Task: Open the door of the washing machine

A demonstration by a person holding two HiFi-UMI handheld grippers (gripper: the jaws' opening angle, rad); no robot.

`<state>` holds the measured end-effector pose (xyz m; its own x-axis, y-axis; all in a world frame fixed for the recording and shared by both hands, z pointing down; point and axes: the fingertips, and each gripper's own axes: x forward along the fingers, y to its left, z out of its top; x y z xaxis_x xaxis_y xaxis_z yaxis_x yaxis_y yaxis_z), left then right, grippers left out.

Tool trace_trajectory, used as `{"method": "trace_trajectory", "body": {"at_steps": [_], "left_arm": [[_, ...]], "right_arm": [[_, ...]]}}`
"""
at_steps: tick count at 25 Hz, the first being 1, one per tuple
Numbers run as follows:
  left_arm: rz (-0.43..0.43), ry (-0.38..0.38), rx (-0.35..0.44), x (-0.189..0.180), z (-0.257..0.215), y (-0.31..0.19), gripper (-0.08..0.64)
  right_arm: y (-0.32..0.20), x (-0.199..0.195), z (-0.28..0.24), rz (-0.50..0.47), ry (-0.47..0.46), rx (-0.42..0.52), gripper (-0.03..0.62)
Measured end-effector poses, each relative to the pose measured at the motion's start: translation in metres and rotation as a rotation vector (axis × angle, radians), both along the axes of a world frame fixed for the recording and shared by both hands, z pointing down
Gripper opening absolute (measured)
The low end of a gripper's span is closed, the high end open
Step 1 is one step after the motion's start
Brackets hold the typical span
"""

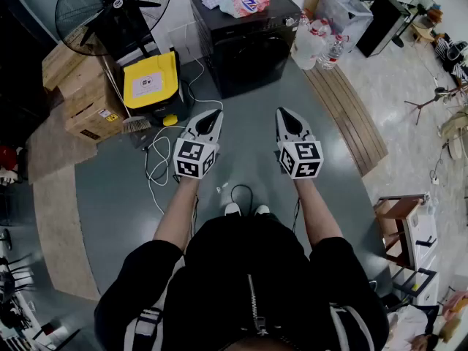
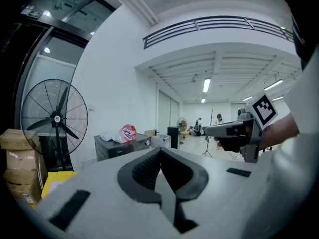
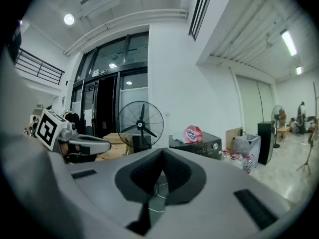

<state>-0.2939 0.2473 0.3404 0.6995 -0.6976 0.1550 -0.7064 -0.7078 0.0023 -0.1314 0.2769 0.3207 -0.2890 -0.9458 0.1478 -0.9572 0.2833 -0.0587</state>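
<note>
**Washer door closed, both tools short of it**

The black washing machine [image 1: 245,42] stands against the wall with a pink bag [image 1: 250,0] on top. The left tool [image 1: 215,113] and right tool [image 1: 284,111] hover well apart from it, jaws together and empty.

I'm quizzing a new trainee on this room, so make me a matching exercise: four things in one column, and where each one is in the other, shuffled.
Things:
1. pink bag
2. yellow box
3. plastic bottles
4. black fan

Places:
A. on the floor just right of the washing machine
B. on top of the washing machine
C. upright on its stand, farthest left
D. on the floor just left of the washing machine

Pairs: 1-B, 2-D, 3-A, 4-C
</note>
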Motion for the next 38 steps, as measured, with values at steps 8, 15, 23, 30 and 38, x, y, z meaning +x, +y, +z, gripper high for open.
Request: {"method": "trace_trajectory", "body": {"at_steps": [8,15,23,30,38], "left_arm": [[0.021,-0.03,0.002,-0.006,0.011,-0.013,0.005],[0.034,-0.023,-0.038,-0.01,0.028,-0.026,0.005],[0.036,-0.026,-0.052,0.019,0.037,-0.085,0.005],[0.004,-0.049,-0.074,0.069,0.044,-0.171,0.006],[-0.09,-0.048,-0.119,0.123,0.051,-0.27,0.006]], "right_arm": [[-0.011,-0.017,0.009,-0.021,-0.002,-0.01,0.003],[-0.023,-0.018,0.019,0.011,-0.023,-0.029,0.002],[-0.08,0.012,0.027,0.024,-0.019,-0.026,0.002],[-0.174,0.059,0.035,-0.016,-0.045,-0.041,0.002],[-0.286,0.116,0.039,-0.125,-0.034,-0.085,0.002]]}}
